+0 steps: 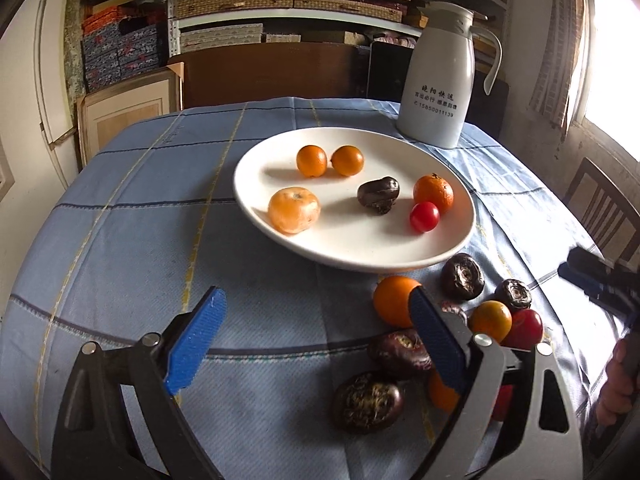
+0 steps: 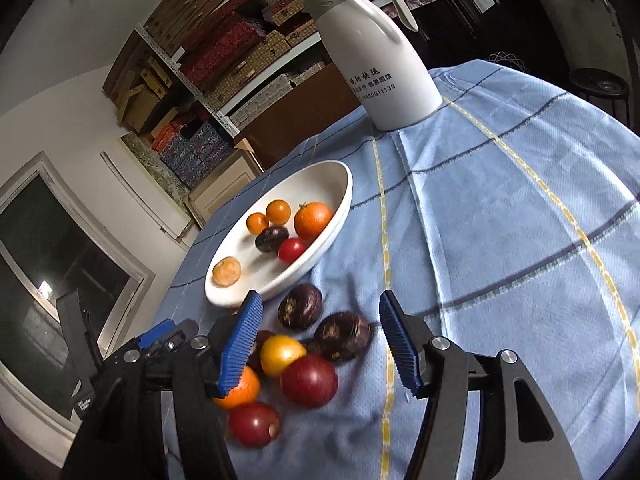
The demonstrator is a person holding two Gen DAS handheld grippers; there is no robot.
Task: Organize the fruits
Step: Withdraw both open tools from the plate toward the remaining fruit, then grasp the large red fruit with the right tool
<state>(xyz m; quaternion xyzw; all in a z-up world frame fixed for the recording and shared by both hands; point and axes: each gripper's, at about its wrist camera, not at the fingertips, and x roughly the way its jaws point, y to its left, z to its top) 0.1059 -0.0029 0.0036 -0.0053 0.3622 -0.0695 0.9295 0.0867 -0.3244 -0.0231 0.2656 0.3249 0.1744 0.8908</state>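
Blue-checked bench (image 2: 520,240) — right claw (image 2: 320,344) gapes empty, red tomato (image 2: 309,380) just ahead between its jaws; left claw (image 1: 316,344) wide open, farther off.

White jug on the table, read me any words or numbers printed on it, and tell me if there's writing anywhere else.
"15850011139": bottom line on the white jug, the clearest of its three printed lines.
Two lines of Chinese characters above it on the jug: too small to read with confidence.
A small white label on the black gripper body at the lower left of the right wrist view: too blurred to read.
No other writing can be read.
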